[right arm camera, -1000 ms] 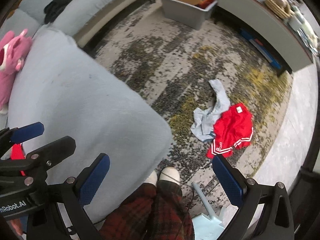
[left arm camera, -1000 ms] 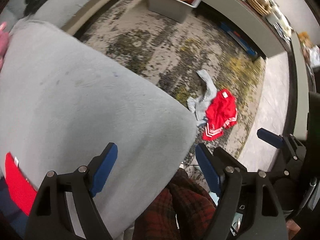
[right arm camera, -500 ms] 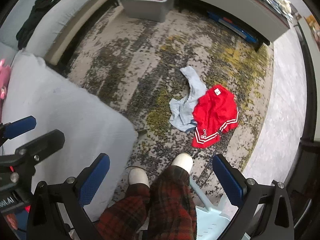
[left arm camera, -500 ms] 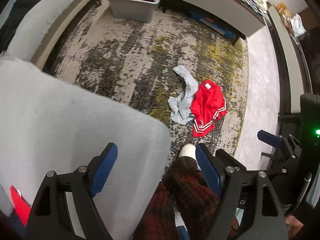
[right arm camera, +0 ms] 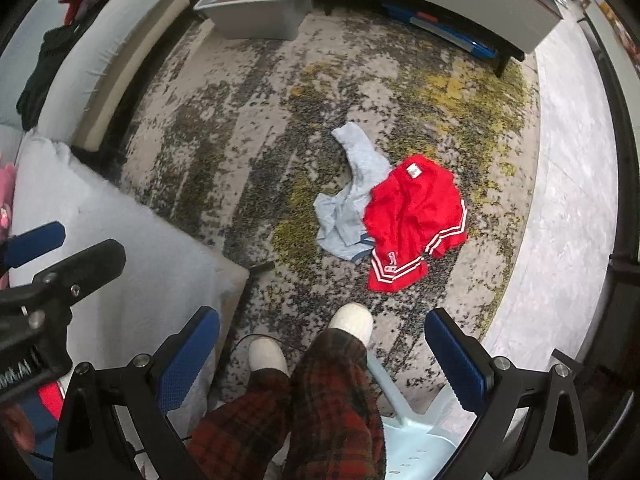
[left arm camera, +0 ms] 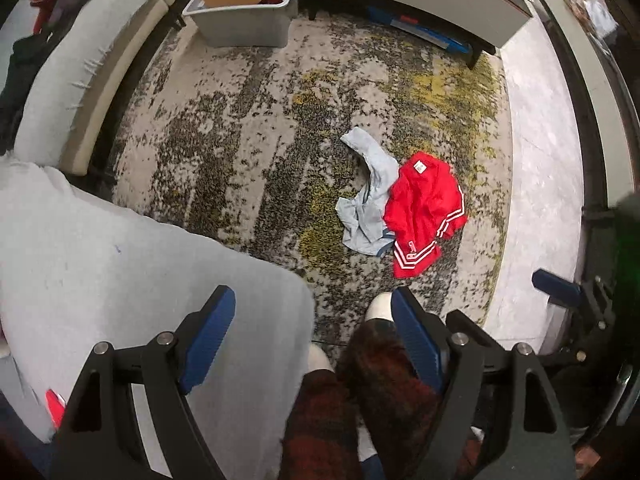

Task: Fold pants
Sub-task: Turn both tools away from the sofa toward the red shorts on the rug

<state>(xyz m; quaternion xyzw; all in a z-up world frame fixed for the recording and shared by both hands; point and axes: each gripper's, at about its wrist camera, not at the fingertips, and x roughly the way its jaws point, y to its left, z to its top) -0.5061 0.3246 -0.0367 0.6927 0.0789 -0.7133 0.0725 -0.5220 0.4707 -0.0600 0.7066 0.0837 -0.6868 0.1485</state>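
Progress: none | red shorts crumpled on rug, unfolded | left gripper, right gripper: jaws apart, empty | remaining: pick up, fold

Home living room; sofa, rug

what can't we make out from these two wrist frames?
- Light blue garment: right wrist view, one edge under the red shorts; garment type unclear.
- Gray bin: left wrist view, contents cut off by top edge.
- Red item: left wrist view, mostly behind gray cushion.
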